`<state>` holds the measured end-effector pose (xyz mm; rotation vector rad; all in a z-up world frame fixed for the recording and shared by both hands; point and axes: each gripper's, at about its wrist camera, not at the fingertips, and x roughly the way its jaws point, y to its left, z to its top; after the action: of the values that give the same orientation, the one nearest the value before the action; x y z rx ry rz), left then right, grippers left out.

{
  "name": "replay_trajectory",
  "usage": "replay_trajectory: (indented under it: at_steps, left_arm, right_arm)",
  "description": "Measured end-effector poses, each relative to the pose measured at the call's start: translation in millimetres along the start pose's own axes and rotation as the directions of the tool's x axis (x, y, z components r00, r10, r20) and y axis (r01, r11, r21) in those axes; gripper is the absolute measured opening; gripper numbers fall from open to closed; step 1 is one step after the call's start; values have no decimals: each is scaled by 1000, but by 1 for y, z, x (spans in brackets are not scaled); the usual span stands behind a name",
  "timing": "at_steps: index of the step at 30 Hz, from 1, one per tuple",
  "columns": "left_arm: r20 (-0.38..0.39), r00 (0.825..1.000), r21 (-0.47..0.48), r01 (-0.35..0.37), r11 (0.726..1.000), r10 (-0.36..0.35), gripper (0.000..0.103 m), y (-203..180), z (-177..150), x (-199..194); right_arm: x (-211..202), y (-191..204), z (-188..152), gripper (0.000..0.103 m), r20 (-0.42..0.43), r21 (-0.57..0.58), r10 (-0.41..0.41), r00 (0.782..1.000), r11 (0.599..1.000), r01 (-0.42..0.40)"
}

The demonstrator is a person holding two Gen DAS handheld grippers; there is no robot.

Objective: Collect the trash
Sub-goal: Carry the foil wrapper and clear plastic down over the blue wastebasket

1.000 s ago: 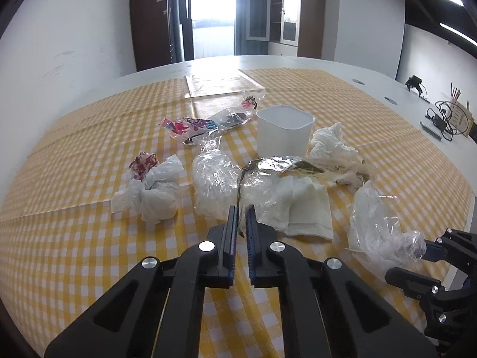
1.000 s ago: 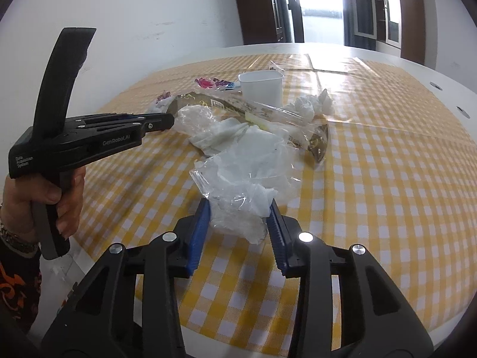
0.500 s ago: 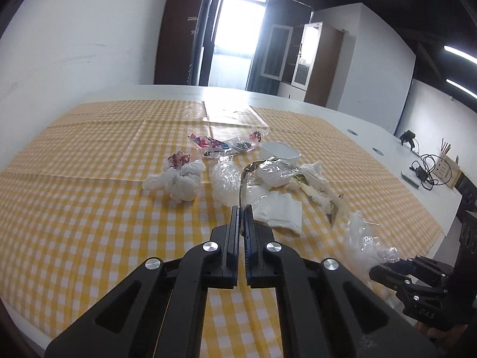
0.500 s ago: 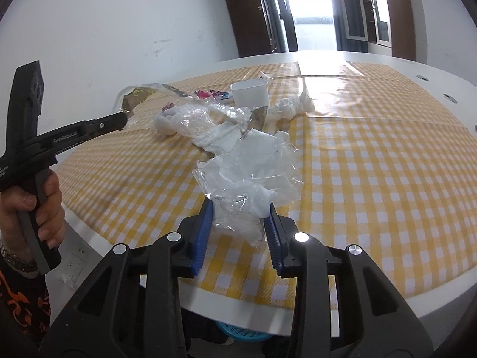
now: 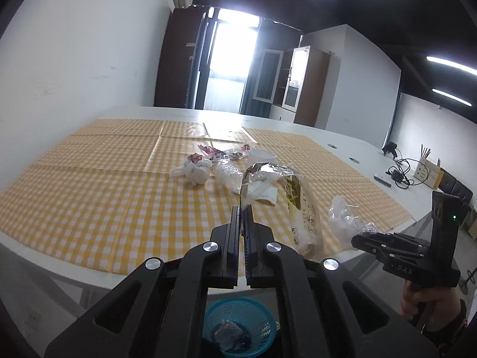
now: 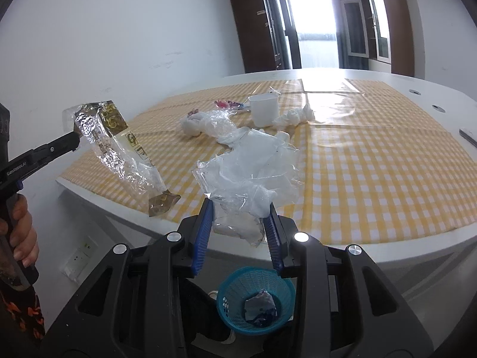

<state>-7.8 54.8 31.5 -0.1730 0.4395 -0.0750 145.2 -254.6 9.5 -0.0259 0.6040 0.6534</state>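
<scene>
Checked table [image 6: 372, 161], one blue basket [image 6: 256, 298], left gripper [image 5: 242, 211] grasping foil wrapper [image 6: 119, 146], right gripper [image 6: 240, 211] grasping clear bag [image 6: 250, 179].

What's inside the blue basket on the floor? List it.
The blue basket holds a crumpled silvery wrapper with a darker blue scrap beside it at the bottom. Anything beneath those pieces is covered, and the near wall hides part of the bottom.

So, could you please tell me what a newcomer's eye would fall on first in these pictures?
Probably the long foil-and-clear wrapper dangling from the shut left tool, off the near edge of the yellow checked table. Next, the crumpled clear plastic bag clamped in the right tool. Below both, on the floor, a blue basket already holds some trash.
</scene>
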Motion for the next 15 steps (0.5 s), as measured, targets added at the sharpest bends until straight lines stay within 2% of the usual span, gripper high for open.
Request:
replay_trajectory:
  at_steps: [6,15]
  left_arm:
    - [-29,1000,6,-1,1000,1,2,0,-27,-27]
    - [-100,995,32,5,999,-2,2,-10,-69,-35]
  right_arm:
    - [-13,21,-22,32,-20,-48,11,1000,999,-12]
    - [-24,39,-64,32,-85,-63,27,996,998,-32]
